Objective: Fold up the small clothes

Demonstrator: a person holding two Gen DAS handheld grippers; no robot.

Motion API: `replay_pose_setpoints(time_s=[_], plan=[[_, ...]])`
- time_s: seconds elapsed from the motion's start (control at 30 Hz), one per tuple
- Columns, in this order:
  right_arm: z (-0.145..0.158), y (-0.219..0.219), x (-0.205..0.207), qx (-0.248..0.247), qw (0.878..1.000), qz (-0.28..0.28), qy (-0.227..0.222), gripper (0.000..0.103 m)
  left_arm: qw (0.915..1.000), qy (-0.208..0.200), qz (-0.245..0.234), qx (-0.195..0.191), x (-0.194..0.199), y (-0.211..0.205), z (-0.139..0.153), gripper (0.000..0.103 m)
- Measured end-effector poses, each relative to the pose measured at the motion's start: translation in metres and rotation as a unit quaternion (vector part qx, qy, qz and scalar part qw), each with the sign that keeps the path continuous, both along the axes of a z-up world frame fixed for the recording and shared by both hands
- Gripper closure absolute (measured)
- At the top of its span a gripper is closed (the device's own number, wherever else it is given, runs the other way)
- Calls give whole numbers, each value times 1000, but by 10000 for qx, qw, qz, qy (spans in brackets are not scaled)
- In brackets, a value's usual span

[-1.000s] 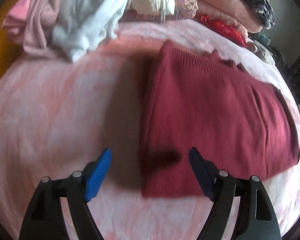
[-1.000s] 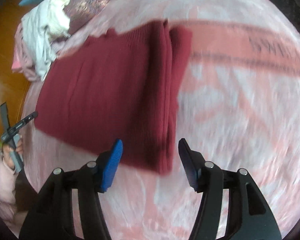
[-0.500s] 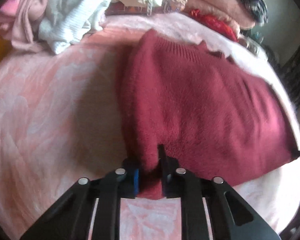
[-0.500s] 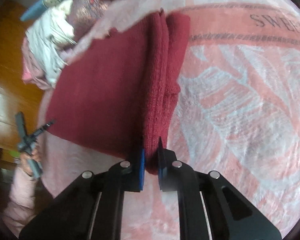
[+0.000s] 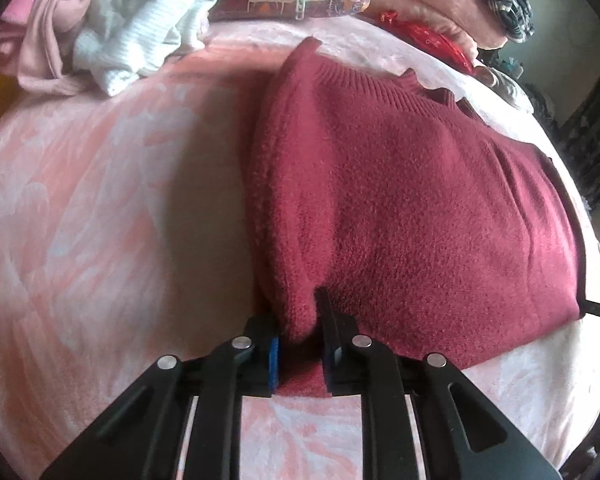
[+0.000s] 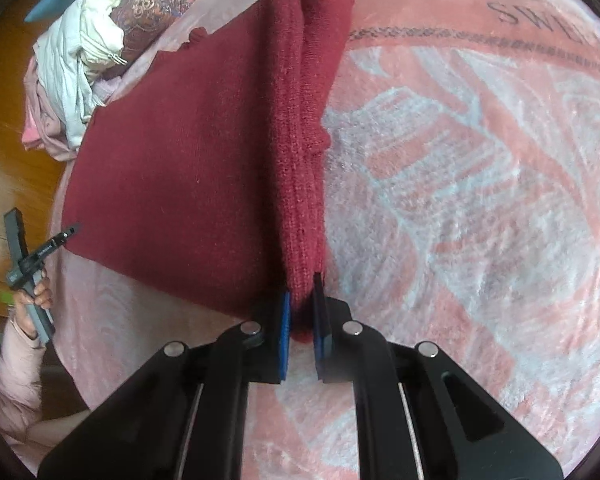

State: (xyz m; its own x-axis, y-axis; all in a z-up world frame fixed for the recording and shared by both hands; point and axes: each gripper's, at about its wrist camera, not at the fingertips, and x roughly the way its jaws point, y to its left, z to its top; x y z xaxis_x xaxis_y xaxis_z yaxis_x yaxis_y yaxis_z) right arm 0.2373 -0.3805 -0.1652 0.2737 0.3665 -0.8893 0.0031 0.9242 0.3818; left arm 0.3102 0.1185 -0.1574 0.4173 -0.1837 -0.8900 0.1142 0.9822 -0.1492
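A dark red knit sweater (image 5: 420, 208) lies partly folded on a pink patterned blanket (image 5: 100, 220). My left gripper (image 5: 300, 328) is shut on the sweater's near left corner, and the cloth rises in a ridge from the jaws. In the right wrist view the sweater (image 6: 188, 168) spreads to the left. My right gripper (image 6: 302, 304) is shut on its near right corner, where the folded edge stands up in a ridge. The other hand-held gripper (image 6: 32, 264) shows at the far left of that view.
A heap of white, pink and patterned clothes (image 5: 140, 20) lies at the far end of the bed, also seen in the right wrist view (image 6: 84, 52). Plaid and red items (image 5: 496, 4) sit at the back right. Wooden floor (image 6: 4, 128) lies beyond the bed's left edge.
Both grippers were open above the sweater's near corners a second ago. They closed on the corners and now lift the cloth edges slightly.
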Motion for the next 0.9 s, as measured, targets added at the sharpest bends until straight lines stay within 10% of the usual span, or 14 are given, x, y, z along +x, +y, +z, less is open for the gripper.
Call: replay_pose_setpoints(time_s=[0.23,0.5,0.63,0.9], plan=[[47,-4,24,-137,9988,-68,-473,59,9986,-351,-73,383,1,-9,35,66],[50,2,130,-192,9967,-599,-511,52,9983,-234,484,207,80,-16,29,65],[29,6,142,-298,9972,-638,-256,90,9977,-186,543,349,92,-22,11,66],[19,-15,137,-218,9950,-968,-132,97,9978,-139,479,434,100,-23,8,75]])
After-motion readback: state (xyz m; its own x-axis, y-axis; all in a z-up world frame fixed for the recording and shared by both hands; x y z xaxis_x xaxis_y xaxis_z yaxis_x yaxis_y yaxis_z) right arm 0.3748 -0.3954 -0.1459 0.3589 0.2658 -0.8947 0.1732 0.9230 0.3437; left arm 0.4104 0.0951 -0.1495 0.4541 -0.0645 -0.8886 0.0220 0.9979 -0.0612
